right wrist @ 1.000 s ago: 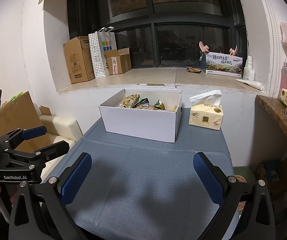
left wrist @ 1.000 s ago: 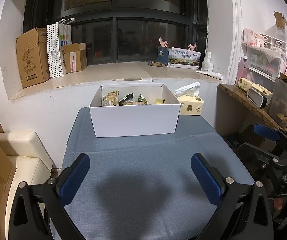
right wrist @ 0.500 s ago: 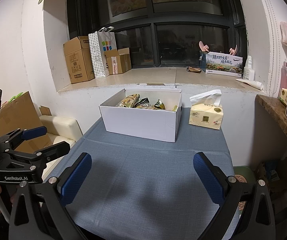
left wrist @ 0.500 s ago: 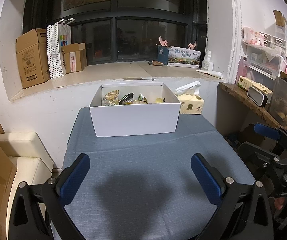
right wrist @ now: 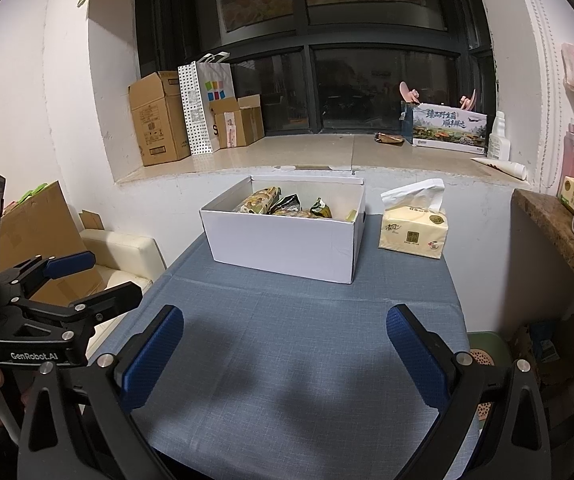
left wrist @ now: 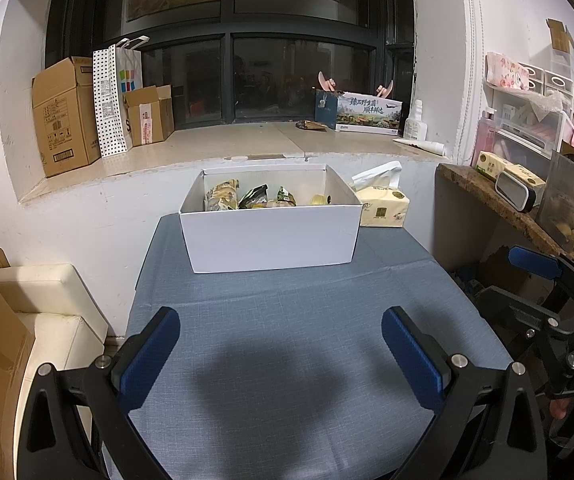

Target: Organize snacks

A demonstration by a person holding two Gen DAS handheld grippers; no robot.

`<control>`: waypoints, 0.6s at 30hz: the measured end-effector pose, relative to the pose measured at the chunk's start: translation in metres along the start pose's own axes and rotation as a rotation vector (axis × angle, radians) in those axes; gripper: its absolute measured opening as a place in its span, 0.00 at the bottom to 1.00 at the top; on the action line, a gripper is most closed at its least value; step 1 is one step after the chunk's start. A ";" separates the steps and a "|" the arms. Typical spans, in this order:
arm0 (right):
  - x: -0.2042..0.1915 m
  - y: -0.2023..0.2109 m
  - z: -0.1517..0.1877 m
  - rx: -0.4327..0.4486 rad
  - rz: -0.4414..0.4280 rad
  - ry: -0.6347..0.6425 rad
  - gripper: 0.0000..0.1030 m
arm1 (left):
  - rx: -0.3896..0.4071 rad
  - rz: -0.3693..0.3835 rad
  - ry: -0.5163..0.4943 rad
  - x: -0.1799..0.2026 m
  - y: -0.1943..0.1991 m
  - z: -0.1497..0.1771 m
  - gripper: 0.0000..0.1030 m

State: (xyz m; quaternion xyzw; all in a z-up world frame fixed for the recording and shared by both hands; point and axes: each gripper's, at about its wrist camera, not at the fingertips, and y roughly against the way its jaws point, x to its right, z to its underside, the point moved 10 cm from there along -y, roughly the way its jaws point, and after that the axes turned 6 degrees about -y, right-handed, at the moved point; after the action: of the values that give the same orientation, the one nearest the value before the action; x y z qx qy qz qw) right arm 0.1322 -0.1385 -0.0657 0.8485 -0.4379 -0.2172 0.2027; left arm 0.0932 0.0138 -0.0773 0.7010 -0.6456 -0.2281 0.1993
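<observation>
You are holding both grippers low over the near part of the table [left wrist: 287,320], which is wearing a blue-grey cloth. Your left gripper [left wrist: 279,354] is keeping its blue fingers [left wrist: 149,356] wide apart, and nothing is sitting between them. Your right gripper [right wrist: 285,354] is doing the same: its fingers [right wrist: 415,356] are spread wide and holding nothing.

The white box [left wrist: 271,236] is standing at the far end of the table, well apart from both grippers, close under the window ledge [left wrist: 223,148]. The snacks [left wrist: 249,198] are lying inside it; I am seeing several crinkled packets, but from this low angle I cannot tell how many there are. A tissue pack [right wrist: 413,232] is standing just beside the box on its right side. On the ledge, some cardboard boxes [right wrist: 159,124] and a dotted paper bag [right wrist: 203,104] are leaning at the left.
</observation>
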 end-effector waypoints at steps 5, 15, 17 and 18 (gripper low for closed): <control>-0.002 0.000 0.001 -0.001 -0.003 0.001 1.00 | 0.000 -0.003 0.000 0.000 0.000 0.001 1.00; -0.001 0.001 0.001 -0.003 -0.002 0.000 1.00 | -0.004 0.005 -0.002 0.001 -0.001 0.003 1.00; -0.002 0.001 0.002 -0.002 -0.002 -0.001 1.00 | -0.003 0.004 -0.002 0.001 -0.002 0.003 1.00; -0.001 0.001 0.001 -0.003 -0.003 -0.001 1.00 | -0.001 0.005 -0.001 0.001 -0.001 0.003 1.00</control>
State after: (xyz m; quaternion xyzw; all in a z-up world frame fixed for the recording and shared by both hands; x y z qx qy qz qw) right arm 0.1305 -0.1380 -0.0661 0.8487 -0.4365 -0.2185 0.2035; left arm 0.0925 0.0133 -0.0804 0.6993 -0.6473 -0.2280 0.1999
